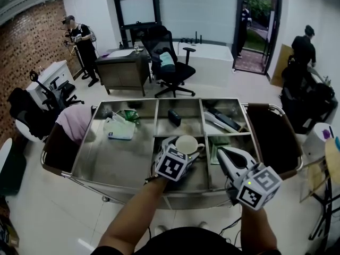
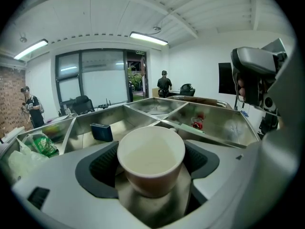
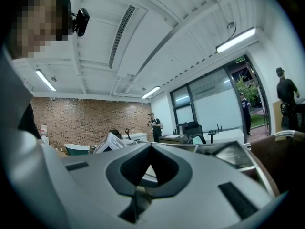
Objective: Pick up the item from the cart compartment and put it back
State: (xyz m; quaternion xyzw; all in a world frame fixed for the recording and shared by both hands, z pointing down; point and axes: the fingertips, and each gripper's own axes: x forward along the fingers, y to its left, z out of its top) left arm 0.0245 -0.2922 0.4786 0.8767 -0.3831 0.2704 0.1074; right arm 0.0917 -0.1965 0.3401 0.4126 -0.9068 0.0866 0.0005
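Note:
A white paper cup (image 1: 187,143) stands upright in the near middle compartment of the steel cart (image 1: 79,163). My left gripper (image 1: 183,152) reaches into that compartment with its jaws spread wide on either side of the cup. In the left gripper view the cup (image 2: 151,149) sits between the black pads (image 2: 100,168), with a little space on each side. My right gripper (image 1: 222,152) hovers over the near right compartment. Its jaws meet at the tip with nothing in them, as the right gripper view (image 3: 151,168) also shows.
Other compartments hold a small black box (image 1: 174,117), a white and green bag (image 1: 119,127), dark flat items (image 1: 223,120) and a green packet (image 1: 217,149). Brown bags (image 1: 272,134) hang at both ends of the cart. An office chair (image 1: 170,62), desks and people stand beyond.

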